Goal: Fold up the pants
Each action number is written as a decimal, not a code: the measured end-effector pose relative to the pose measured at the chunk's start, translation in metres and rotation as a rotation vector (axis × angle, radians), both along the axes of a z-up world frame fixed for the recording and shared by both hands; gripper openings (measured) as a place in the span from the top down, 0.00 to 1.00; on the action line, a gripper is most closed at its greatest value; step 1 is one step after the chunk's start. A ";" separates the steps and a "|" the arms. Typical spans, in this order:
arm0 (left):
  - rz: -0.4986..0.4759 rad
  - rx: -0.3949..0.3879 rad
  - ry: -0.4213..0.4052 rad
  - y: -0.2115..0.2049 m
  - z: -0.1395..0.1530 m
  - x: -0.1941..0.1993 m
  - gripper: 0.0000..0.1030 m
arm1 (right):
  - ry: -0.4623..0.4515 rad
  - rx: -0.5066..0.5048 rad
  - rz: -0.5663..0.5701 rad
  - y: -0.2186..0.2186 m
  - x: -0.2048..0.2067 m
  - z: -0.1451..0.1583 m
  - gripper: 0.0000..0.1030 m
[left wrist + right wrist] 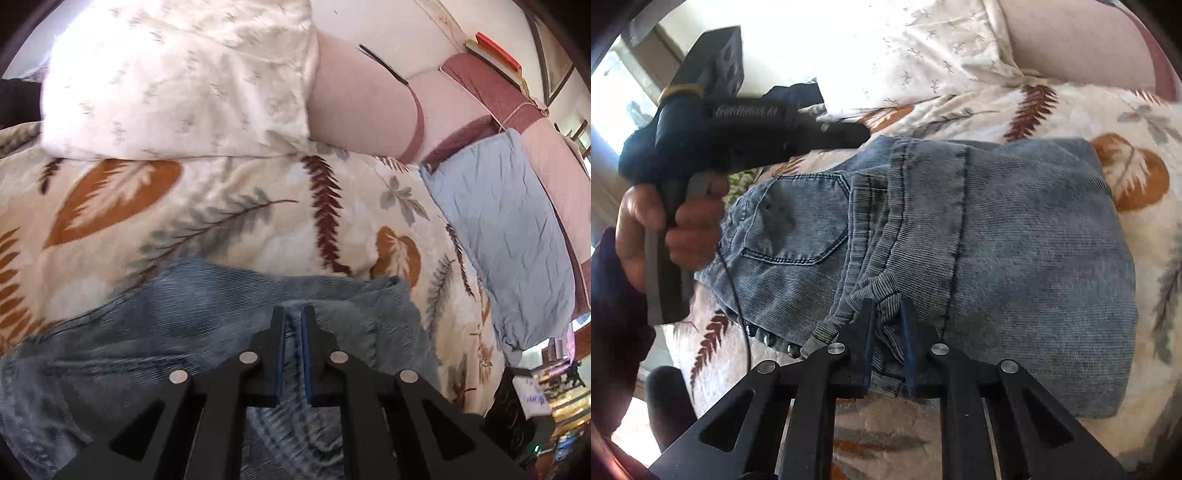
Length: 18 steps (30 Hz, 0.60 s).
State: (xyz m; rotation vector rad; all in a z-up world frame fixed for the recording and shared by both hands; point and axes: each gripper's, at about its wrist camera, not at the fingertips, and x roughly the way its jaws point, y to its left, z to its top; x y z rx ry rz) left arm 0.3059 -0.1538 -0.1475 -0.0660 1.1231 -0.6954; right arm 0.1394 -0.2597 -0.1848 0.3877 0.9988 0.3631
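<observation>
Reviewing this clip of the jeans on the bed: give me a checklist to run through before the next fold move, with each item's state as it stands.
1. Right gripper closed on denim: ok, bunched folds of the jeans sit between its nearly closed fingers.
2. Left gripper closed on denim: ok, a thin strip of fabric shows between its fingers.
3. Jeans already partly folded: ok, layers overlap, back pocket facing up.
4. Thin black cable clear of the fabric: not ok, it lies across the jeans near the pocket.
5. Bedspread beyond the jeans free to fold onto: ok, the pillow lies further off.
6. Number of layers each gripper holds: cannot tell.
</observation>
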 end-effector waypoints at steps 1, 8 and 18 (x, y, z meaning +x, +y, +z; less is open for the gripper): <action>-0.008 0.006 0.008 -0.007 -0.001 0.000 0.86 | -0.007 0.012 -0.008 -0.003 -0.003 0.001 0.88; -0.015 0.046 0.019 -0.038 -0.012 -0.008 0.79 | -0.055 0.022 -0.008 -0.009 -0.013 0.014 0.88; 0.006 0.174 0.013 -0.026 -0.023 -0.023 0.95 | -0.074 0.045 0.034 -0.012 -0.035 0.025 0.90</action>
